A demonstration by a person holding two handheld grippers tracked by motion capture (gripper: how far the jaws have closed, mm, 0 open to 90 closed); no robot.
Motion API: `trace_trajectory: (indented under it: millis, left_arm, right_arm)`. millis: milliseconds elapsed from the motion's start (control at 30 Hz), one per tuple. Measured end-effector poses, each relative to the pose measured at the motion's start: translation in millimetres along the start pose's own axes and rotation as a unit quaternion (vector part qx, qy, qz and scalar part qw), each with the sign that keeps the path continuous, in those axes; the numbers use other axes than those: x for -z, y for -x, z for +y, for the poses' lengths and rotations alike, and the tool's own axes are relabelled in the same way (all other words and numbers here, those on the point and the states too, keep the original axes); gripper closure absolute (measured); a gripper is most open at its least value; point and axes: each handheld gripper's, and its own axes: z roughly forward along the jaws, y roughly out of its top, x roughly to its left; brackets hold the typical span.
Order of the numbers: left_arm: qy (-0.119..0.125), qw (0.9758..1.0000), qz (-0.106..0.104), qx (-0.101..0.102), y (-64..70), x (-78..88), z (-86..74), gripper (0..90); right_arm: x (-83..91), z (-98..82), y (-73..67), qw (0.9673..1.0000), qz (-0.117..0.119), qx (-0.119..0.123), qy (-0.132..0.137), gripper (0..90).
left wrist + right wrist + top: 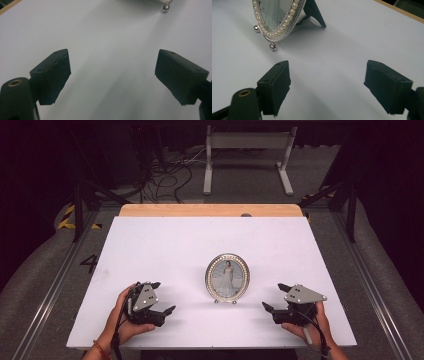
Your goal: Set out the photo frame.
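Oval photo frame (227,277) stands upright on table (150,245) centre, propped by back strut, facing person. Left gripper (162,297) near-left, right gripper (274,296) near-right, both jaws wide, empty, flanking frame well apart.

Each hand carries a black two-jaw device topped by a grey three-cornered plate with small screw holes; dark cables trail back; a red band circles the left wrist (101,349).
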Motion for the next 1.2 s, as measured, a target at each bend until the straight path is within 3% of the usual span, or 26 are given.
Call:
trace_trajectory:
  millis: [167, 433, 633, 967, 1200]
  left_arm:
    - [-0.001, 1.0, 0.008, 0.004, -2.5, 6.6, -8.1, 12.2]
    - [0.003, 0.9991, 0.032, 0.029, -8.7, 23.2, -31.9, 10.4]
    - [0.009, 0.9982, 0.042, 0.041, -10.6, 34.1, -47.0, 8.1]
    - [0.046, 0.993, 0.072, 0.082, -18.5, 48.4, -62.4, 6.8]
    - [0.064, 0.9913, 0.065, 0.095, -20.5, 49.5, -63.0, 6.7]
  right_arm:
    - [5.2, -7.1, 4.6, 0.9999, -0.012, -0.006, -0.005, 18.5]
    - [14.1, -20.4, 11.7, 0.9991, -0.039, -0.006, -0.015, 17.2]
    - [20.5, -30.3, 17.8, 0.9986, -0.049, -0.017, -0.009, 16.5]
    - [36.6, -46.9, 25.4, 0.9966, -0.072, -0.032, 0.024, 16.4]
    - [40.1, -53.9, 30.8, 0.9942, -0.083, -0.058, 0.035, 16.1]
